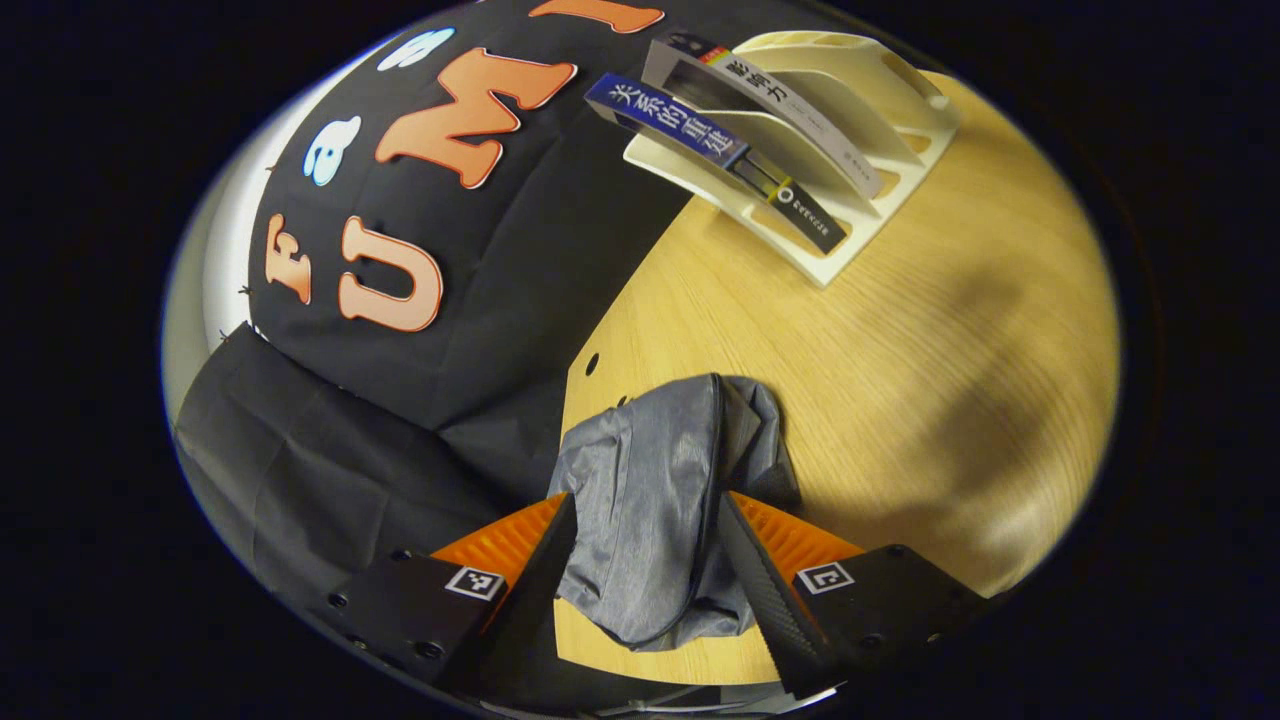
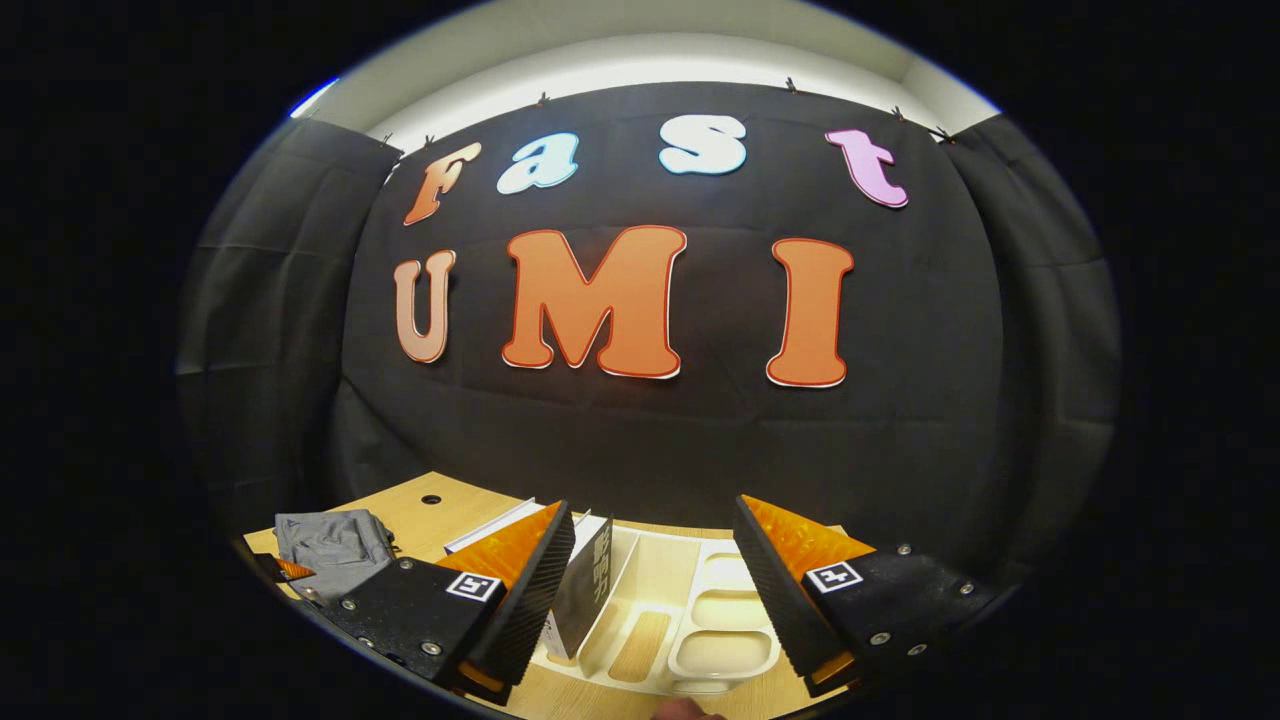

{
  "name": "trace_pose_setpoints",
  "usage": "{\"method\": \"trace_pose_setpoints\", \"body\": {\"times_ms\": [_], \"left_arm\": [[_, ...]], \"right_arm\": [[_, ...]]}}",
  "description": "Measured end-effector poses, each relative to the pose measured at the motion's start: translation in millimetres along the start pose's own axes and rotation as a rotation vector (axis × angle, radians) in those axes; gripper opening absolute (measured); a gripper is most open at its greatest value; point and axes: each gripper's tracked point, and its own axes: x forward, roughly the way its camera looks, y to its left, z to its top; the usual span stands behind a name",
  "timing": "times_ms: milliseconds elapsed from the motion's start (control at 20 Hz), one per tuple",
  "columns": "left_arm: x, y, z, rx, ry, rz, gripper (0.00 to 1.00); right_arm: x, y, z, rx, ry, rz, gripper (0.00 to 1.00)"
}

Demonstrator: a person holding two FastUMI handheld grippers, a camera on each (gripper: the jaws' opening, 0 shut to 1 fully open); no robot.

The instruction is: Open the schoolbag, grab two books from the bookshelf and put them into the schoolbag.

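Schoolbag (image 1: 645, 520) fabric sat pinched between the left gripper (image 1: 645, 545) fingers, likely to hold it open, while the right gripper (image 2: 650, 580) hung unclenched above the bookshelf (image 2: 700, 610) books (image 2: 585, 590).

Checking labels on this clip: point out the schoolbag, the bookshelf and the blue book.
schoolbag (image 1: 650, 500), left gripper view, on its grey fabric between the fingers.
bookshelf (image 1: 905, 165), left gripper view, on a cream divider.
blue book (image 1: 665, 120), left gripper view, on its spine.
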Motion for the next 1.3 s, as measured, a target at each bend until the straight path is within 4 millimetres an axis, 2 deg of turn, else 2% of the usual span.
{"method": "trace_pose_setpoints", "body": {"times_ms": [200,300,450,650,750,850,900,950,1000,1100,1200,1300], "left_arm": [[0.8,14.0,-10.2,0.033,0.039,0.071,0.86],[8.0,18.0,-14.0,0.044,0.058,0.082,0.82],[18.4,36.1,-14.1,0.046,0.068,0.117,0.8],[41.7,53.3,-14.9,0.058,0.069,0.109,0.67],[54.8,59.7,-15.2,0.062,0.059,0.091,0.55],[62.7,65.0,-13.8,0.049,0.041,0.062,0.42],[65.4,70.3,-12.7,0.042,0.027,0.053,0.23],[67.8,76.2,-8.3,0.032,0.004,0.041,0.26],[67.2,85.1,-6.0,0.016,-0.019,0.039,0.17],[70.1,98.0,-1.4,-0.021,-0.06,-0.002,0.1],[77.6,102.8,3.3,-0.055,-0.092,-0.088,0.07],[75.9,104.2,1.1,-0.07,-0.12,-0.18,0.06]], "right_arm": [[0.9,-9.7,-0.2,0.017,-0.003,0.0,0.95],[1.6,-12.5,-0.6,0.021,-0.005,0.0,0.95],[2.5,-16.1,-0.3,0.02,-0.006,-0.006,0.95],[1.4,-14.3,0.2,0.023,0.001,-0.013,0.95],[1.2,-9.7,3.6,0.014,-0.004,-0.025,0.95],[0.7,-0.5,5.8,0.0,-0.003,-0.037,0.95],[1.4,4.6,6.8,-0.007,-0.002,-0.045,0.95],[0.8,10.2,9.1,-0.013,0.0,-0.055,0.95],[0.3,18.1,10.2,-0.018,0.002,-0.064,0.95],[1.3,35.5,12.7,-0.028,0.007,-0.093,0.95],[3.5,54.8,14.0,-0.038,0.028,-0.121,0.95],[6.1,77.0,19.1,-0.051,0.04,-0.141,0.95]]}}
